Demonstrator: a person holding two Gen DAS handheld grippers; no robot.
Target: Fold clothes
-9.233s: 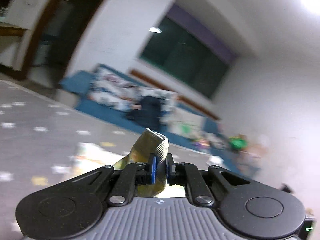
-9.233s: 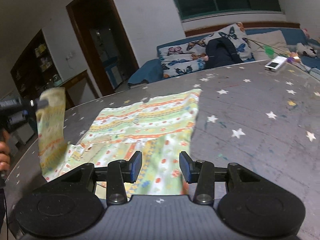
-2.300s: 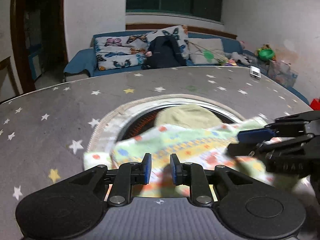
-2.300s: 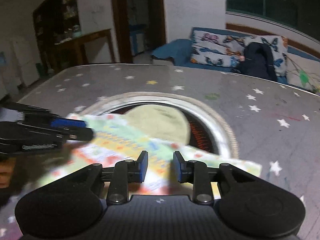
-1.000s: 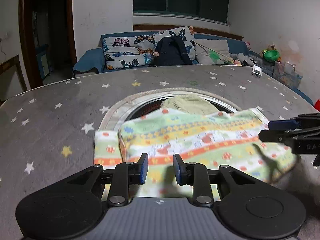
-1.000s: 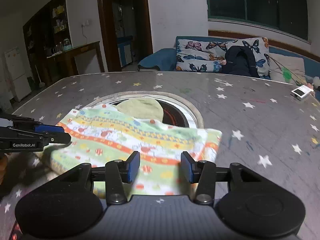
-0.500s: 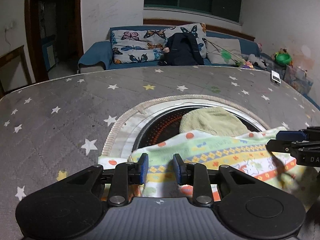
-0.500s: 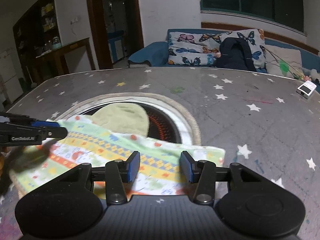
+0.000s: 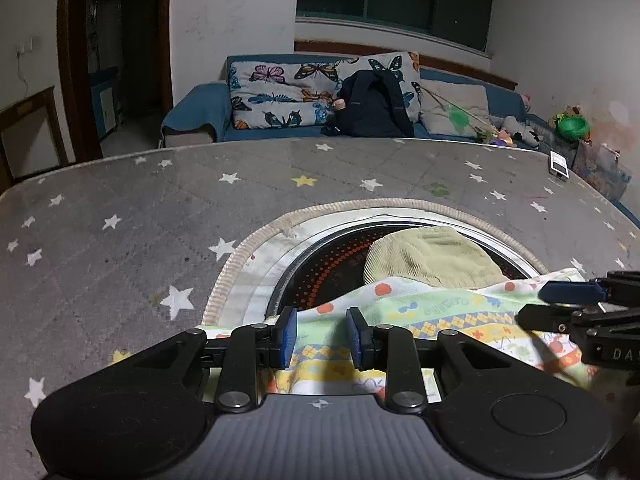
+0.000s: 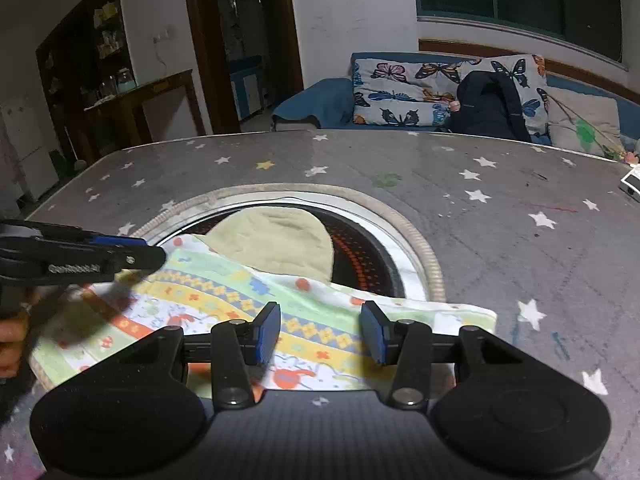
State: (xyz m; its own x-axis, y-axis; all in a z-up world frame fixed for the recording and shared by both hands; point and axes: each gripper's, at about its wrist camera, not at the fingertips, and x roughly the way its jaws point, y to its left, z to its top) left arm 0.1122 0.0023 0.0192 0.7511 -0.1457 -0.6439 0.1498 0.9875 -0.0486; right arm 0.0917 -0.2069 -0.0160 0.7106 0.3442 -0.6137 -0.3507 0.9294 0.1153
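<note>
Left gripper (image 9: pixel 320 334): jaws spread, nothing between the blue pads, poised low over the near-left part of the patterned garment (image 9: pixel 420 320).
Right gripper (image 10: pixel 320 332): jaws spread wider, also holding nothing, over the near-right part of the same cloth; from the left wrist view it shows side-on at the right edge, fingers apart.
Garment: folded into a flat striped bundle (green, yellow and orange bands) lying on the star-print table (image 9: pixel 120 216), its far edge draped over the rim of the round inset (image 10: pixel 424 256) in the tabletop.
Cream cloth (image 10: pixel 276 240): sits inside the inset, touching the garment's far edge and partly tucked under it.
Risk, overhang: the far edge is unsupported over the recess, so a push forward would likely slide the bundle in and open the fold.
Risk, snag: closing low could pinch only the top layer, or catch the cream cloth along with it.
Pose, left: level, pointing across the table toward the sofa (image 9: pixel 200 116).
Pose, right: level too, angled slightly left, a bare hand (image 10: pixel 10 340) visible behind the other tool.
</note>
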